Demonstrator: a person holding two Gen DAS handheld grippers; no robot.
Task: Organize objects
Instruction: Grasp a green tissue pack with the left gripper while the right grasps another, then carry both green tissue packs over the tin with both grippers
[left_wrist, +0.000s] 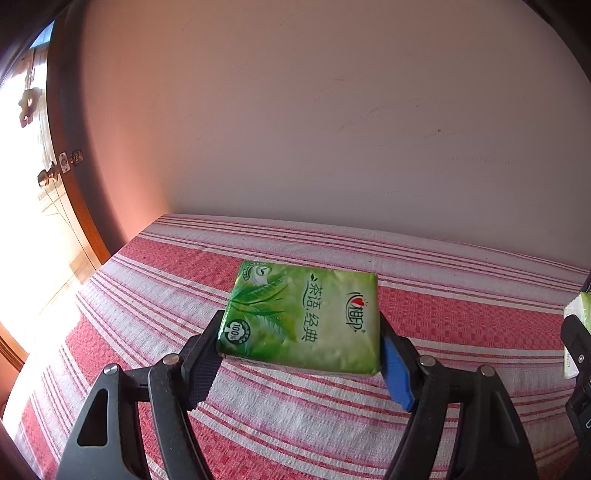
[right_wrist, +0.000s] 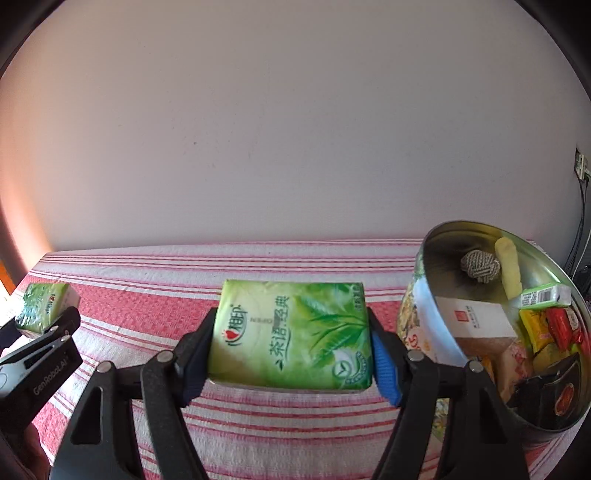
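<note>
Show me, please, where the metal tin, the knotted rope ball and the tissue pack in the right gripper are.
Metal tin (right_wrist: 436, 266): right wrist view, left inner wall.
Knotted rope ball (right_wrist: 480, 265): right wrist view, middle of the knot.
Tissue pack (right_wrist: 291, 332): right wrist view, printed top face.

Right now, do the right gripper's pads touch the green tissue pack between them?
Touching. In the right wrist view both pads of the right gripper press against the left and right sides of the green tissue pack, with no gap visible.

I see two green leaf-printed tissue packs (left_wrist: 303, 317) (right_wrist: 291, 339), a red-and-white striped cloth (right_wrist: 147, 295), and a silver tin (right_wrist: 436, 258) at three o'clock.
</note>
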